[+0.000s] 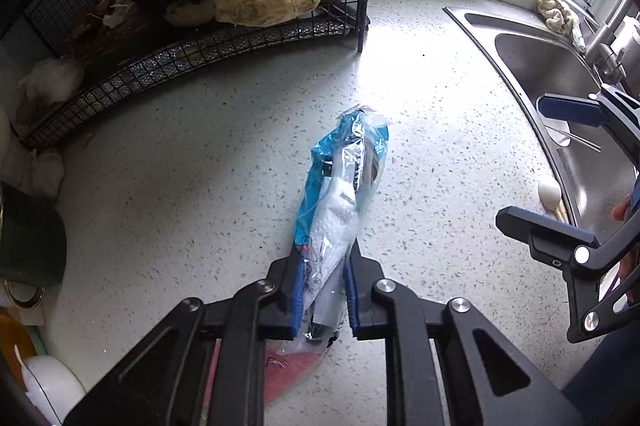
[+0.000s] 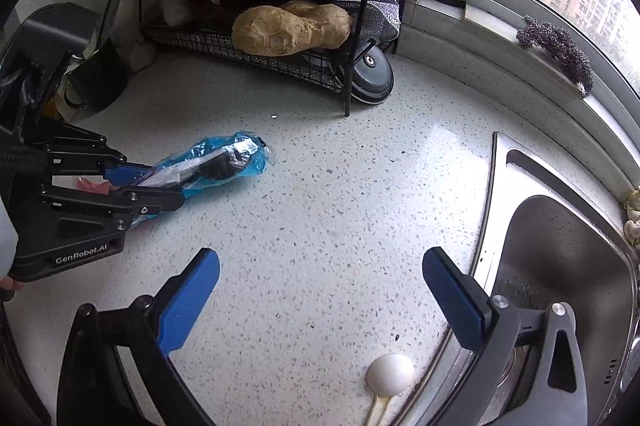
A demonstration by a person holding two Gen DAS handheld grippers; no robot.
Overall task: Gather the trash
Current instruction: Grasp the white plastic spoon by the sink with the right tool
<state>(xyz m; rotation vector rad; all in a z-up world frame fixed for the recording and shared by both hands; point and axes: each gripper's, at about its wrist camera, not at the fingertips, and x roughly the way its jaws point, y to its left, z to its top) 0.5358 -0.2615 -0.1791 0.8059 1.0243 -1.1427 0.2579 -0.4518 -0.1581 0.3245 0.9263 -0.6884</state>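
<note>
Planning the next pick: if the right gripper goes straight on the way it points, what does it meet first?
Probably bare countertop. The right gripper is open and empty; the egg sits nearer, the sink off to its side.

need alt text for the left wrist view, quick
The left gripper is shut on the near end of a blue and clear plastic wrapper lying on a speckled countertop. A wire rack stands behind, and the open right gripper hangs by a steel sink.

Wrapper print unreadable; spoon handle cut off by frame edge.
</note>
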